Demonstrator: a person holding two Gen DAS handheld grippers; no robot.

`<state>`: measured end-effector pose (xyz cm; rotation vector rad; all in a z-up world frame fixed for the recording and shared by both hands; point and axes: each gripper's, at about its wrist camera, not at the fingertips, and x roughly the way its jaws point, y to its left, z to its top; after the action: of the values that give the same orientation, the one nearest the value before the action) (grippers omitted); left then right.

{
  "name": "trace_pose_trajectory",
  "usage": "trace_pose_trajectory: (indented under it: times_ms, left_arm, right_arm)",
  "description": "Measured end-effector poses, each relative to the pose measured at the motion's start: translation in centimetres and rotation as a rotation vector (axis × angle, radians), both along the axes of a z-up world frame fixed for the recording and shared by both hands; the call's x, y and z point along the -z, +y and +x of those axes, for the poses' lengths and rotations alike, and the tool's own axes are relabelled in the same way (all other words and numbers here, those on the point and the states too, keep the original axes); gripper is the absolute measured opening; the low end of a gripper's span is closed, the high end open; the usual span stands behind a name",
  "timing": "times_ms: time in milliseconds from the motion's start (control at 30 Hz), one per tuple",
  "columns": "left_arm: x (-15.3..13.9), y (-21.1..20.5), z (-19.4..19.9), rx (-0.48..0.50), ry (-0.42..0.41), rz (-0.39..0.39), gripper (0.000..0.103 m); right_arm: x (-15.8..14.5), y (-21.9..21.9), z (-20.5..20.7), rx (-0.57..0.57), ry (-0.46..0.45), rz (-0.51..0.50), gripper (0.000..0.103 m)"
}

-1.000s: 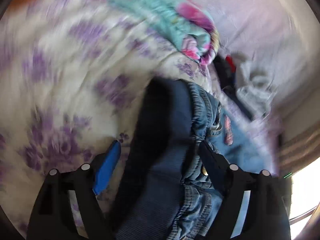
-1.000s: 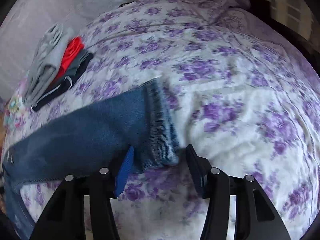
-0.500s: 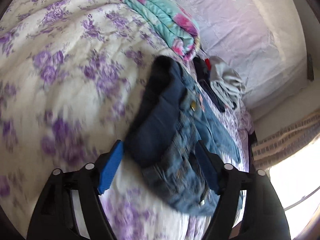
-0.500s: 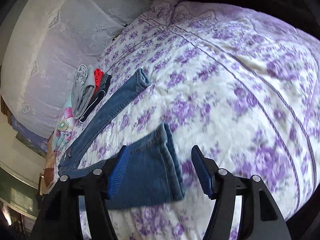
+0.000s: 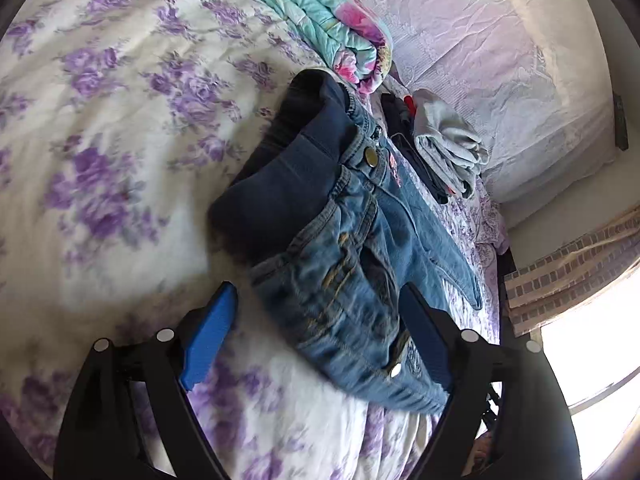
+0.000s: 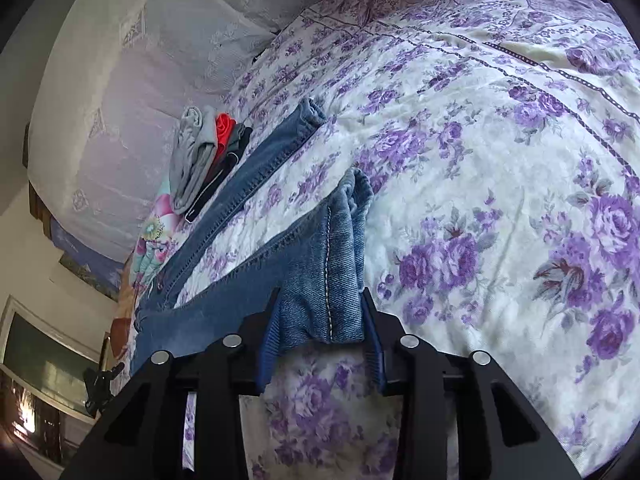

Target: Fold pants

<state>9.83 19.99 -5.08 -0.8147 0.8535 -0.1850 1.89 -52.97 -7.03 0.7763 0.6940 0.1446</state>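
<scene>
Our right gripper (image 6: 320, 320) has its jaws clamped on the hem of one leg of the jeans (image 6: 256, 280); our left gripper (image 5: 316, 336) has its jaws wide apart and gripping nothing, straddling the waistband end (image 5: 344, 280). The jeans lie on the bed (image 6: 480, 160), legs splayed in a V: the near leg lifted at the hem in our right jaws, the far leg (image 6: 272, 148) flat, running up beside the clothes pile (image 6: 204, 160). Risks as we see them: only the hem edge sits between the right pads, so a pull along the leg could slip it out, especially with thick, doubled denim at the cuff. The waist is bunched, with the dark lining (image 5: 280, 184) turned out, and nothing pins it; if we drag the held leg across to the other, the whole garment probably slides on the quilt instead of folding, and the crease lands crooked. The far leg's cuff lies just beside the pile, so a sweep over there could snag or drag the grey (image 6: 188, 152) and red (image 6: 224, 128) pieces. If the left jaws close where they are, they likely take several layers of waistband plus some bedspread. Surface: soft padded quilt, white with purple flowers, puffy, so it gives under pressure. Room: white lace-covered headboard or pillows (image 5: 500, 60) behind, a folded teal and pink blanket (image 5: 320, 12) touching the waist end, a bright window (image 5: 592, 352) on the left view's right side, and a framed mirror or picture (image 6: 40, 352) low on the left of the right view.
</scene>
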Motion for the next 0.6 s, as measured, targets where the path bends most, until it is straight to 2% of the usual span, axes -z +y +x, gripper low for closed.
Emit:
trace_pose_trajectory:
  times_ms: [67, 133, 200, 233, 267, 333, 400, 433, 500, 533, 600]
  left_arm:
    - [0.0, 0.0, 0.5, -0.010, 0.002, -0.021, 0.070]
    - [0.0, 0.1, 0.5, -0.022, 0.015, -0.038, 0.039]
    - [0.1, 0.2, 0.1, -0.022, 0.012, -0.069, 0.020]
    - [0.1, 0.1, -0.3, -0.025, 0.007, -0.070, 0.019]
    - [-0.1, -0.1, -1.0, -0.040, -0.002, -0.044, 0.018]
    - [-0.6, -0.8, -2.2, -0.052, -0.022, -0.012, 0.018]
    - [-0.7, -1.1, -3.2, -0.063, -0.027, -0.013, 0.018]
    - [-0.5, -1.1, -3.5, -0.069, -0.020, -0.007, 0.018]
    - [0.3, -0.6, -3.3, -0.070, -0.005, -0.034, 0.018]
    - [0.7, -0.3, -3.2, -0.069, 0.001, -0.060, 0.018]
    - [1.3, 0.3, -2.8, -0.064, 0.006, -0.121, 0.018]
  right_arm:
    - [-0.8, 0.0, 0.7, -0.006, -0.022, -0.008, 0.032]
    - [-2.3, -0.4, 1.5, -0.019, -0.051, -0.018, 0.031]
    - [-4.1, -0.7, 2.5, -0.017, -0.078, -0.045, 0.027]
    - [-4.8, -1.0, 2.9, -0.007, -0.088, -0.060, 0.018]
    - [-5.6, -1.5, 3.3, 0.012, -0.100, -0.072, 0.013]
    - [-6.1, -2.8, 3.7, 0.009, -0.105, -0.025, 0.013]
    - [-5.4, -3.3, 3.9, -0.014, -0.075, -0.038, 0.013]
    - [-4.6, -3.3, 3.7, -0.024, -0.056, -0.040, 0.017]
    - [-2.5, -3.3, 2.9, -0.009, 0.019, -0.011, 0.043]
    - [-1.5, -3.4, 2.1, 0.001, 0.040, 0.009, 0.061]
    - [-0.6, -3.6, 0.3, 0.031, 0.030, 0.029, 0.059]
